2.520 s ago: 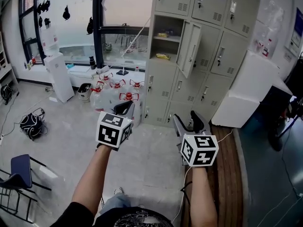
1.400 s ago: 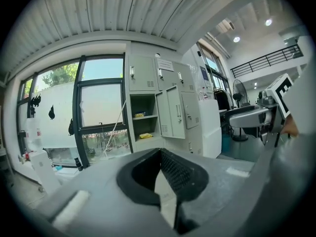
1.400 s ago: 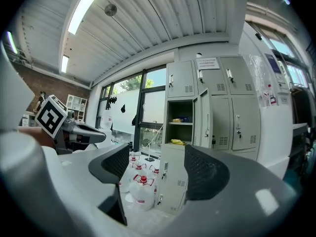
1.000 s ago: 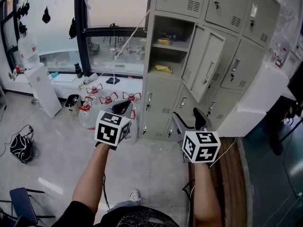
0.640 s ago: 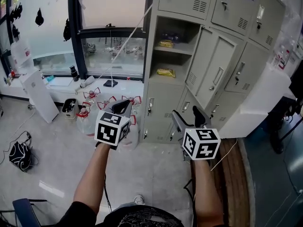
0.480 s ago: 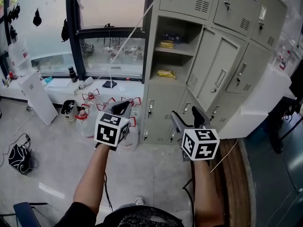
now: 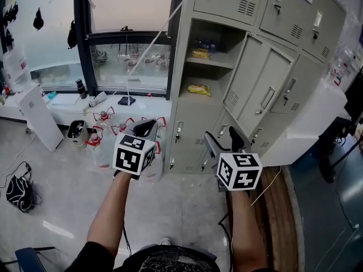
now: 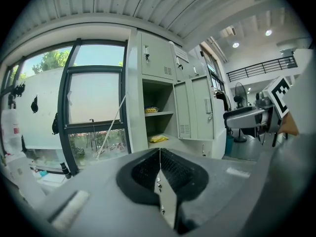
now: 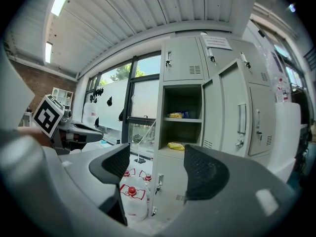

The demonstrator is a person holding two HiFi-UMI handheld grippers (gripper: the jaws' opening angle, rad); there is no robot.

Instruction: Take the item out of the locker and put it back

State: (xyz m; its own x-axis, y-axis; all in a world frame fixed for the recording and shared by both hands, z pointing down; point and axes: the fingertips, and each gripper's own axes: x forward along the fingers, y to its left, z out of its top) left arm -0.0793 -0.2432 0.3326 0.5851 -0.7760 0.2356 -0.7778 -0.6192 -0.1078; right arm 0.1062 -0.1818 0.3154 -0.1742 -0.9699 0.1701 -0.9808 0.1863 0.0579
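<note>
A grey locker bank (image 7: pixel 272 16) stands ahead, one compartment open with its door (image 7: pixel 262 92) swung right. A yellow packet (image 7: pixel 199 89) lies on the compartment's floor, also in the left gripper view (image 8: pixel 158 138) and the right gripper view (image 9: pixel 176 145). A second packet (image 7: pixel 199 53) sits on the shelf above. Both grippers hover well short of the locker, holding nothing. My left gripper (image 7: pixel 148 128) is shut, its pads meeting (image 8: pixel 159 154). My right gripper (image 7: pixel 224 139) is open, jaws wide apart (image 9: pixel 157 164).
Several large water bottles with red caps (image 7: pixel 102 135) stand on the floor left of the lockers. A white unit (image 7: pixel 35 115) stands below the window and a black bag (image 7: pixel 17 188) lies further left. A white box (image 7: pixel 303 123) and a wooden board (image 7: pixel 278 220) are at the right.
The view has moved closer to the lockers, so the open compartment looks larger. Both grippers keep the same pose, left shut and right open.
</note>
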